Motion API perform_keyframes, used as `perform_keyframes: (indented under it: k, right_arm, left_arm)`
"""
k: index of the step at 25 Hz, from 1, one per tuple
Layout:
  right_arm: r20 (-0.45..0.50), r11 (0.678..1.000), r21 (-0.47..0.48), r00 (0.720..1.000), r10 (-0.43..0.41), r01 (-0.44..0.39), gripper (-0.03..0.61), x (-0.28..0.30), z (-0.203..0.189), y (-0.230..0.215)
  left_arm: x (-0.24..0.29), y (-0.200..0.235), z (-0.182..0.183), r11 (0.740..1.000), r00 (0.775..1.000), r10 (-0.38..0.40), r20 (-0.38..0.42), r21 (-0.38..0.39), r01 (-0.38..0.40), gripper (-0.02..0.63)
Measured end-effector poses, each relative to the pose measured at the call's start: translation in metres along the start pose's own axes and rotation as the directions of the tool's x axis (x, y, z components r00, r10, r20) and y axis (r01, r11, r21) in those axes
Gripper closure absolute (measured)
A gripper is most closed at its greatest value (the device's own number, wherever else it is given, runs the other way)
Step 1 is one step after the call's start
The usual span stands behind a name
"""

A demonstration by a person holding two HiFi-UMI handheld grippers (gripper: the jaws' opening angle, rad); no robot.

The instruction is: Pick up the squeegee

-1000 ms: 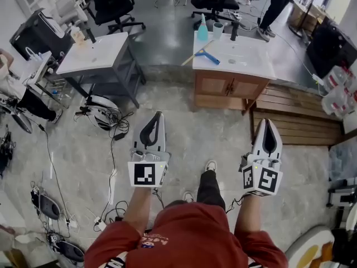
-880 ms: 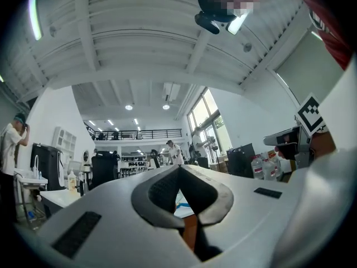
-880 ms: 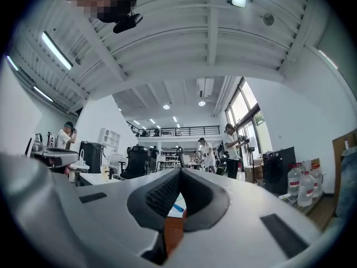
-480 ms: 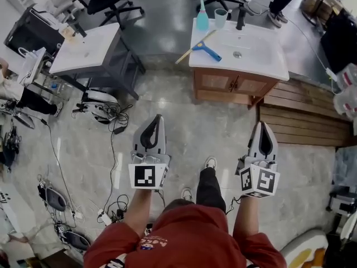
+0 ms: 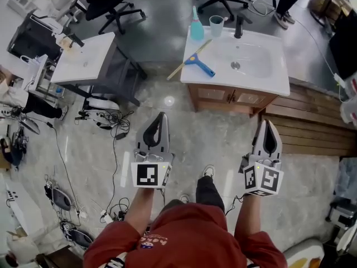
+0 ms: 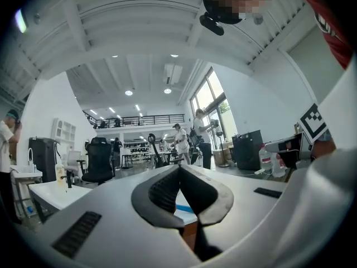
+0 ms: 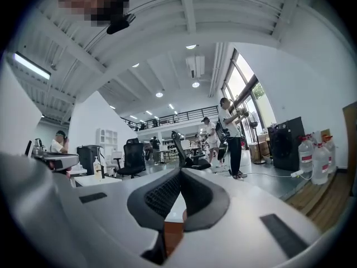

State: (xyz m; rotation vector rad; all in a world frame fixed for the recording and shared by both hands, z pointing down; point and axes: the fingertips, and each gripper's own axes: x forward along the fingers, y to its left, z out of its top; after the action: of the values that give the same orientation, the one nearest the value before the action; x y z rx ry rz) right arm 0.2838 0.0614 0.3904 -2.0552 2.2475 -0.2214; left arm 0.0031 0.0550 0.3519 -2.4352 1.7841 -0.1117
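**Head view.** The squeegee with the blue blade holder and pale straight handle (image 5: 195,62) lies flat on the white washbasin surface (image 5: 276,74), which sits on a wooden cabinet. It lies at the surface's left front part, and the handle end overhangs the left edge. Behind it on the same surface stand a teal spray bottle (image 5: 196,27), a clear cup (image 5: 216,24) and a black tap (image 5: 239,25). The left hand-held gripper (image 5: 162,115) and the right hand-held gripper (image 5: 268,121) hang over the stone floor, well apart from the squeegee. A second white basin on a grey stand (image 5: 83,57) stands to the left. This view does not resolve the jaw tips.

**Left gripper view.** The left hand-held gripper (image 6: 179,167) has its jaw tips pressed together with nothing between them. Through the oval opening behind the tips, a thin blue strip on a white top is visible; it is too small to identify. Standing people and a black office chair (image 6: 99,159) appear beyond, outside the head view.

**Right gripper view.** The right hand-held gripper (image 7: 180,173) is likewise pressed together and empty. Large water bottles (image 7: 312,158) stand at the right.
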Motion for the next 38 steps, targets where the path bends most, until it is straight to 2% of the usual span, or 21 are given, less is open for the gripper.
perform_keyframes:
  k: [9, 19, 26, 29, 38]
  right_arm:
    - [0.053, 1.000, 0.016, 0.999, 0.008, -0.009, 0.571, 0.049, 0.032, -0.048]
    - [0.083, 0.998, -0.019, 0.994, 0.066, -0.064, 0.571, 0.071, 0.052, -0.043]
    - [0.111, 0.994, -0.057, 0.989, 0.098, -0.092, 0.571, 0.097, 0.059, -0.013]
    - [0.117, 0.991, -0.091, 0.988, 0.106, -0.095, 0.571, 0.114, 0.061, 0.007]
    - [0.133, 0.986, -0.138, 0.985, 0.109, -0.090, 0.571, 0.205, 0.070, 0.072]
  left_arm:
    - [0.064, -0.024, 0.032, 1.000, 0.999, 0.006, 0.052, 0.019, -0.007, 0.598]
    - [0.080, -0.021, 0.046, 0.999, 0.995, 0.033, 0.095, 0.011, -0.034, 0.598]
    - [0.090, 0.012, 0.041, 0.998, 0.991, 0.055, 0.124, -0.001, -0.056, 0.598]
    - [0.103, 0.035, 0.036, 0.998, 0.988, 0.066, 0.138, -0.033, -0.062, 0.598]
    - [0.172, 0.120, 0.023, 0.997, 0.986, 0.055, 0.154, -0.060, -0.046, 0.598]
